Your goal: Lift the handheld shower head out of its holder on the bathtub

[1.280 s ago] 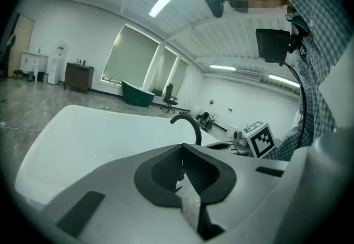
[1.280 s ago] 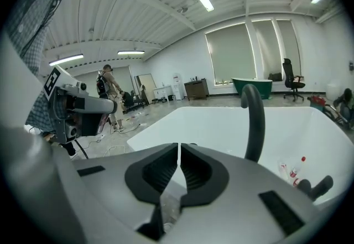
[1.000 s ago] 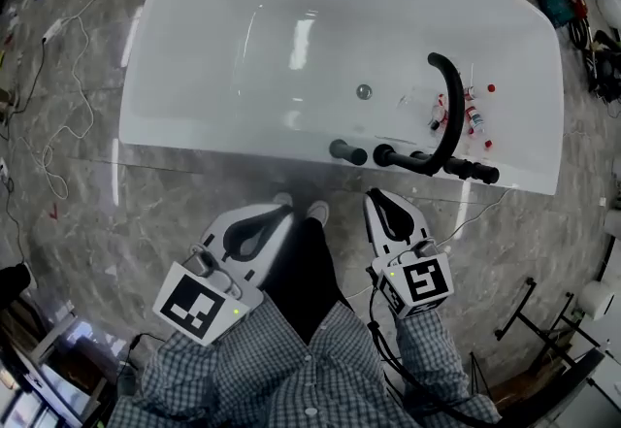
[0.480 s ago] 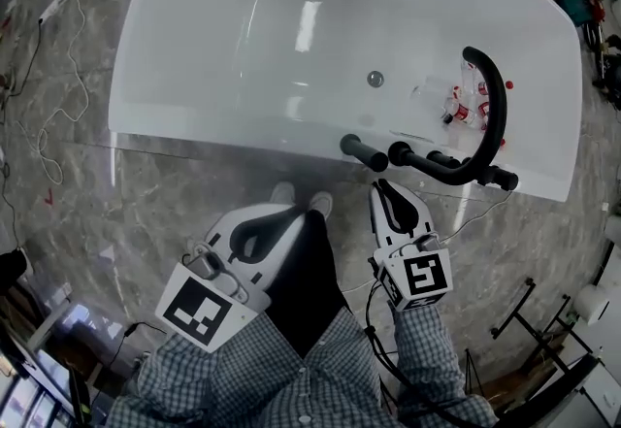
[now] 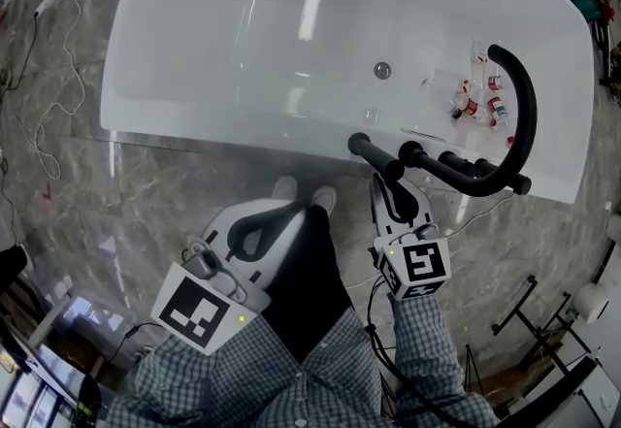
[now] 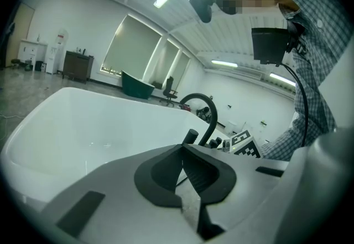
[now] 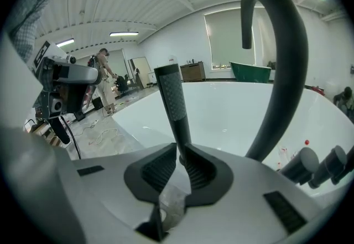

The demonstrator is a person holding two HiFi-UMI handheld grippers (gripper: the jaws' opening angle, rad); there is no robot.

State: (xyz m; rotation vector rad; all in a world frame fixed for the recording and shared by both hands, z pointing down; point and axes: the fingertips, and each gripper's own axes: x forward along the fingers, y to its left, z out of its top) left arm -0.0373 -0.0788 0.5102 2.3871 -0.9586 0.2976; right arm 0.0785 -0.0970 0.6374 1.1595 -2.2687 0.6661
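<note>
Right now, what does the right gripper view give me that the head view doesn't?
Only the right gripper view: the right gripper with its jaws either side of the handheld shower head, apparently gripping the textured handle; a person standing far behind. Only the head view: the left gripper held back over the floor; small bottles and the drain inside the bathtub. Both: bathtub, arched black spout, shower head.
</note>
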